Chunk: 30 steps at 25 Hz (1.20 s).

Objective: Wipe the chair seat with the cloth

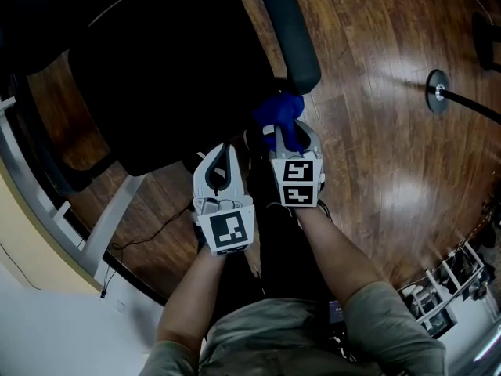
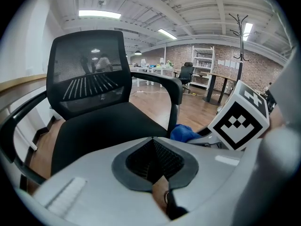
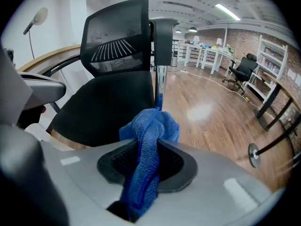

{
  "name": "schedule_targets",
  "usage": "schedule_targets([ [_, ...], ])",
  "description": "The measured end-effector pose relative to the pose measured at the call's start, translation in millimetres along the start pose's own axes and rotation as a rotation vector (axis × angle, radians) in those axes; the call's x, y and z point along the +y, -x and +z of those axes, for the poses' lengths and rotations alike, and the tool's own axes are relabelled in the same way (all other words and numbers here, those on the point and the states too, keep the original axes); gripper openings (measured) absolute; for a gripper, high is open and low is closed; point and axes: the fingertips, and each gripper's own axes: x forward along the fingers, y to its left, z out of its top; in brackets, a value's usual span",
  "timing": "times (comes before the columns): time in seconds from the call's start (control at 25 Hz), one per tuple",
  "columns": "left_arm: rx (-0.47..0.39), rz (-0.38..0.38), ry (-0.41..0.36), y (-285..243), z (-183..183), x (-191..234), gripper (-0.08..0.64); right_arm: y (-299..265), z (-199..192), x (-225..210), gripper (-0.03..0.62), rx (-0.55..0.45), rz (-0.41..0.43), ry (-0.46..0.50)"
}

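Right gripper [image 3: 148, 149]: jaws clamped on the blue cloth [image 3: 149, 126]. The cloth runs as a twisted band between the two black pads, bunches into a knot just beyond the jaw tips, and trails back toward the gripper body.

Position, head view: the right gripper points down at the near corner of the black chair seat [image 1: 168, 77]. The bunched cloth sits just beside the seat edge, directly below the rounded end of the armrest [image 1: 293, 37] (contact between cloth and seat cannot be confirmed from any view).

Left gripper [image 2: 153, 142]: jaws pressed together, with nothing between the pads. In the head view it sits close beside the right gripper, on its left, and its tips overlap the near edge of the seat.

Left gripper view: the seat lies ahead, with the mesh backrest [image 2: 89, 74] upright behind it. The marker cube [image 2: 240, 121] of the right gripper is close on the right, and the cloth shows just beside that cube.

Surroundings: the chair stands on a wooden floor [image 1: 376, 147]. The round base of a stand [image 1: 437, 91] rests on the floor, well apart from the chair on the right
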Motion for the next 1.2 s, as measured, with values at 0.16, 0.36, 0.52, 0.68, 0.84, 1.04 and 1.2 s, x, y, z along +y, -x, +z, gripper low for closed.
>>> schedule_targets([
  [0.16,-0.015,0.032,0.033,14,7,13,0.005,18,10,4,0.101,-0.006,0.003,0.026],
  [0.36,-0.039,0.069,0.070,45,34,39,0.005,61,42,26,0.101,-0.033,0.029,0.061],
  [0.52,-0.093,0.119,0.110,74,67,70,0.005,98,90,58,0.101,-0.107,0.084,0.150],
  [0.68,-0.141,0.180,0.146,105,95,97,0.005,135,143,89,0.101,-0.197,0.151,0.253],
  [0.84,-0.163,0.250,0.195,146,101,128,0.005,164,174,133,0.101,-0.246,0.227,0.324],
  [1.04,-0.169,0.367,0.268,216,85,173,0.005,195,202,216,0.101,-0.296,0.366,0.427],
  [1.2,-0.207,0.481,0.329,287,77,215,0.005,222,220,303,0.101,-0.342,0.513,0.531],
])
